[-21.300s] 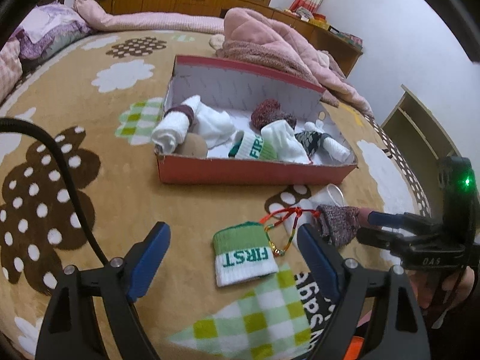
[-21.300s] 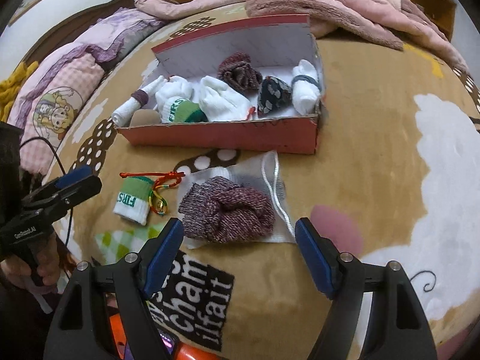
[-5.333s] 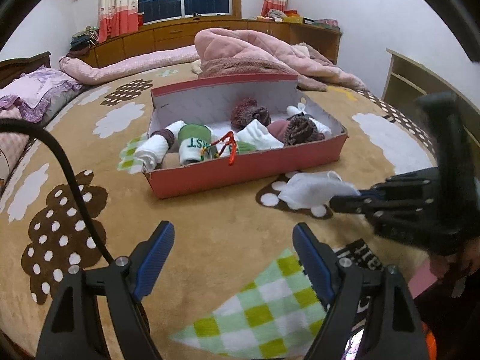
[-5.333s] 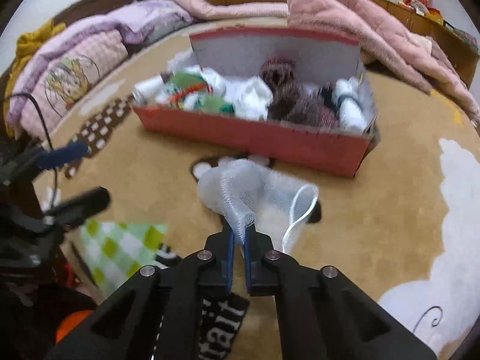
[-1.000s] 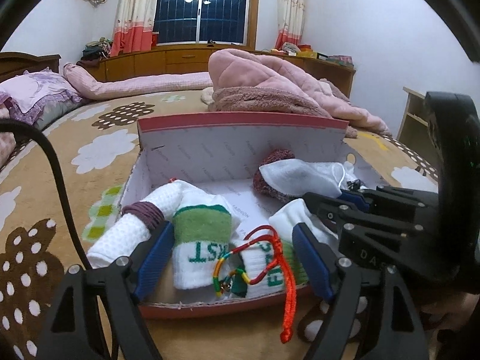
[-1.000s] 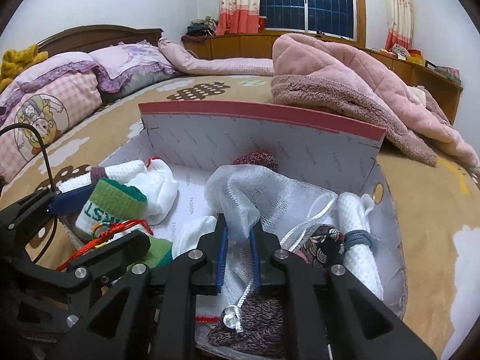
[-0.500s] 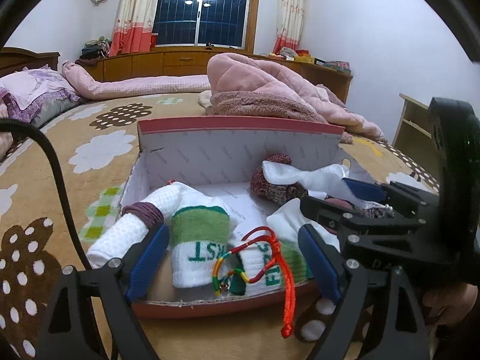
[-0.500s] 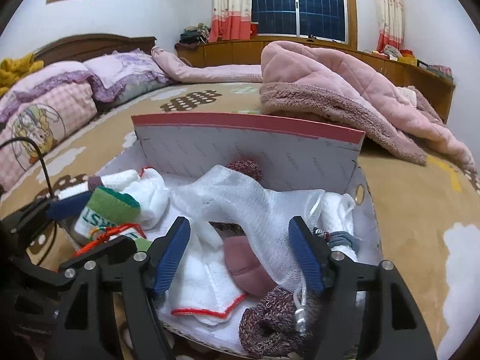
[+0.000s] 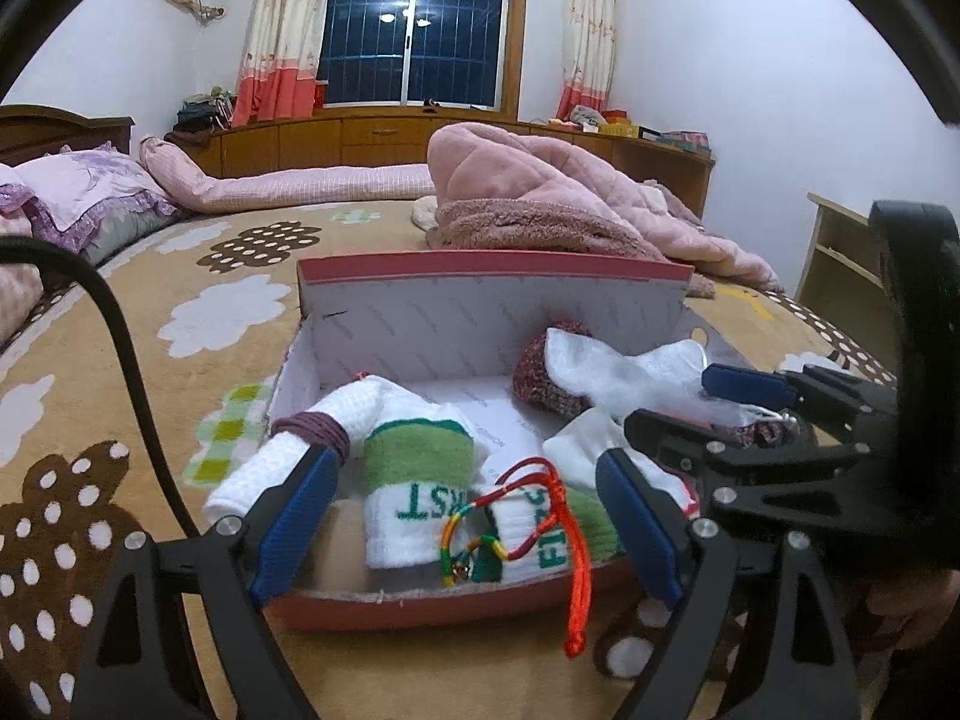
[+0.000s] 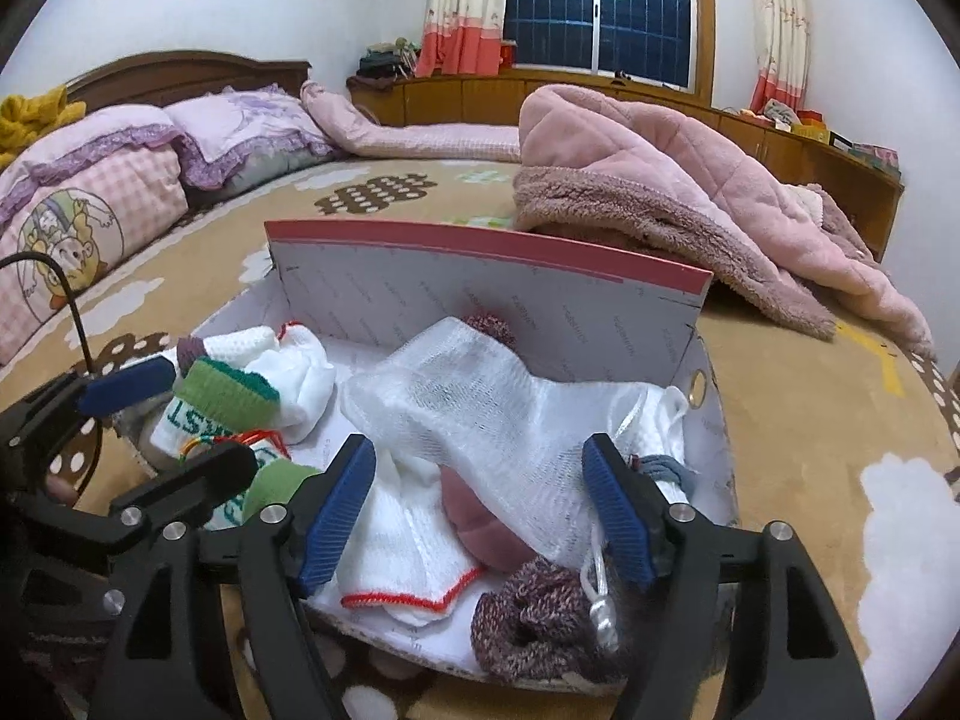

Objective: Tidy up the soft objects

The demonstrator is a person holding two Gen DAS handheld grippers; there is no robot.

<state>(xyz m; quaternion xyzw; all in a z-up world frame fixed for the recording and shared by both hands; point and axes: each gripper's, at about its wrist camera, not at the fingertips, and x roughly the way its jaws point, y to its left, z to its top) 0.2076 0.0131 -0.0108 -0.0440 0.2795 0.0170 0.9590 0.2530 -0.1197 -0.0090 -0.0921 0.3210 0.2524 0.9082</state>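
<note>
The right gripper has just been opening; its jaws stand wide with the mesh bag lying loose between them, pads off it. The bag rests in the box, draped over the socks at the box's right end. To finish this release well, I would lift straight up and back so the bag's white cord, hanging at the box's near wall, does not snag a finger. The left gripper hovers open and empty over the box's near left part, above the green-cuffed socks. The bag is thin, limp gauze; the socks are ribbed knit rolls; the box is stiff red card with a pale lining.
</note>
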